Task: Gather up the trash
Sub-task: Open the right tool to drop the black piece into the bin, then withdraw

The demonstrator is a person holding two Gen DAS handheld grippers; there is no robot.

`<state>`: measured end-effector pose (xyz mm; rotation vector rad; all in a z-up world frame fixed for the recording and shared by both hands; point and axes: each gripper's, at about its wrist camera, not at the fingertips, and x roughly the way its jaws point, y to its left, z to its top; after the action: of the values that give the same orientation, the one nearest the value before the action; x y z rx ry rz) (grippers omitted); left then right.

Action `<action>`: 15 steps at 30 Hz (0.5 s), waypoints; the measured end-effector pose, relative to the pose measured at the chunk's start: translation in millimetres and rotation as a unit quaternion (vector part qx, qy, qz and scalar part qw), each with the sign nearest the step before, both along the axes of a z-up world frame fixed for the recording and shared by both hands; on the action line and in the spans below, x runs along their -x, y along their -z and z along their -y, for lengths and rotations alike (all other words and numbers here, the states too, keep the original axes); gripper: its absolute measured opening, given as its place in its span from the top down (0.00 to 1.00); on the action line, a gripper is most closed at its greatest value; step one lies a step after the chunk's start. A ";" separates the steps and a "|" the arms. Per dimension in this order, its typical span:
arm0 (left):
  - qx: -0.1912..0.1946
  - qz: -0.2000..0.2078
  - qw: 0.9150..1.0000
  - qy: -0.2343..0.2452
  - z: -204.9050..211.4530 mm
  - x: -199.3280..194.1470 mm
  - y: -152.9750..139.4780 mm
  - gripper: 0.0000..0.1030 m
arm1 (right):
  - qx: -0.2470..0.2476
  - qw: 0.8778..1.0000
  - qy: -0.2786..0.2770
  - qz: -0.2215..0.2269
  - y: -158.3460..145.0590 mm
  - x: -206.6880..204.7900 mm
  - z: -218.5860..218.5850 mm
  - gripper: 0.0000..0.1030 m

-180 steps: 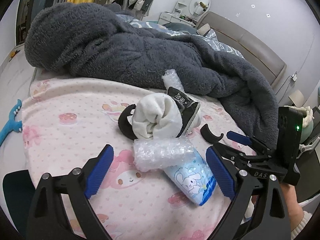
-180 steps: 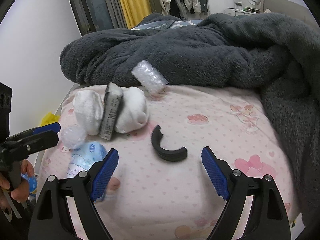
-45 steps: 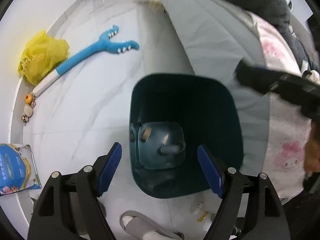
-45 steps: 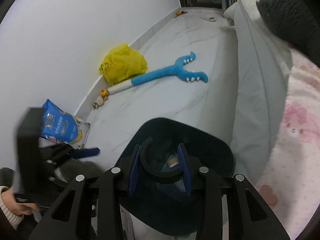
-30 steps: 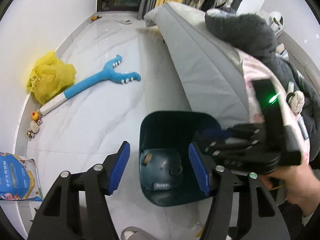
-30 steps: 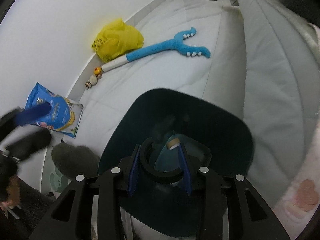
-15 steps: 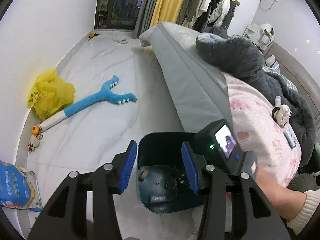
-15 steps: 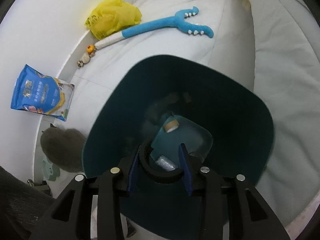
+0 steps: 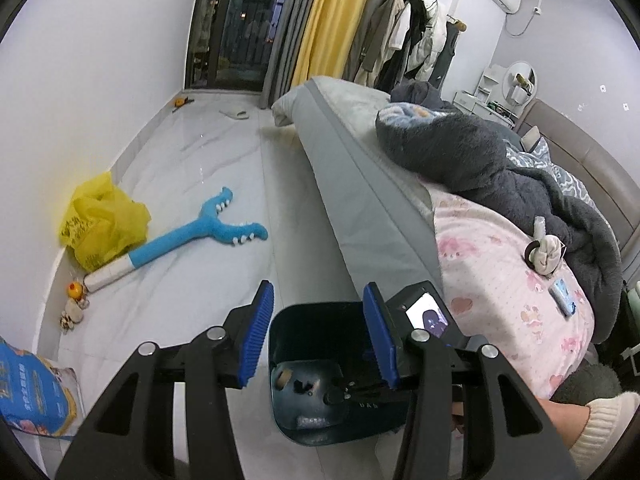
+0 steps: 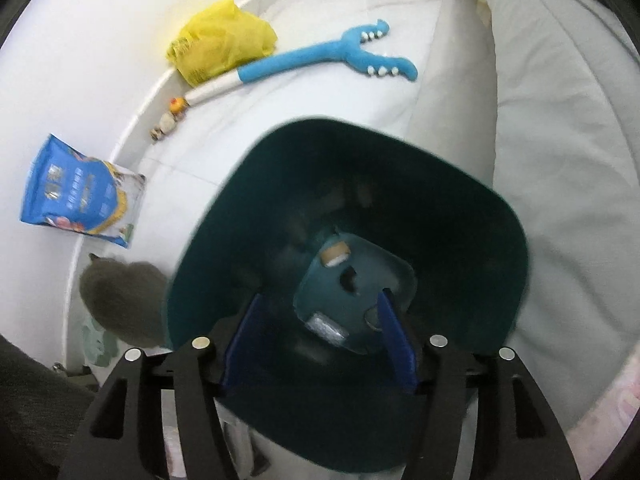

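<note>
The right tool (image 10: 318, 338) points down into the dark green bin (image 10: 472, 200). Its blue pads (image 10: 394, 336) have just been moving apart, and they stand open with nothing between them. At the bottom of the bin lie a few bits of trash: a small tan roll (image 10: 335, 255), a clear crinkly piece (image 10: 326, 326) and a dark curved bit (image 10: 347, 278) (the picture is too blurry to say more about them).

The left tool (image 9: 318, 336) is held above the near side of the bin (image 9: 316, 322) and has nothing in it. Its pads (image 9: 256, 334) are partly apart, so it is open. A hand (image 9: 560, 416) in a cream sleeve holds the right tool (image 9: 420, 344) over the bin.

Beside the bin is the bed (image 9: 360, 184). On its pink sheet (image 9: 500, 280) lie a small blue packet (image 9: 562, 294), white rolled socks (image 9: 546, 254) and a clear crinkly wrap (image 9: 539, 226), close to the fluffy grey blanket (image 9: 480, 152).

On the floor (image 9: 192, 184) there is a blue bag (image 9: 28, 396), a long blue toy (image 9: 192, 236) and a yellow plastic bag (image 9: 102, 220) by the wall. Far off hang a yellow curtain (image 9: 324, 20) and some coats (image 9: 408, 36).
</note>
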<state>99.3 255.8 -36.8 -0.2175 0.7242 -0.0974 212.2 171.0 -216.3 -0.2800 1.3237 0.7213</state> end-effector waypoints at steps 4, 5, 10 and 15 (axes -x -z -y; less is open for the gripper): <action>-0.002 0.012 1.000 -0.003 6.4 -2.3 -12.2 0.52 | -0.038 0.999 0.002 0.009 -26.3 2.4 5.7 0.33; -0.003 0.015 1.000 -0.001 11.2 -3.9 -16.8 0.52 | -0.046 0.999 0.003 0.015 -35.1 2.7 8.0 0.32; -0.005 0.025 1.000 0.010 23.6 -7.3 -25.8 0.52 | -0.074 0.996 0.013 0.050 -72.5 2.6 26.1 0.28; -0.008 0.032 0.999 0.019 41.7 -13.4 -34.4 0.52 | -0.098 0.991 0.031 0.082 -100.0 -0.9 51.7 0.26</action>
<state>112.6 214.1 -2.4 -0.1840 0.6661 -0.1332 213.1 119.3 -116.3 -0.1362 1.0923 0.7534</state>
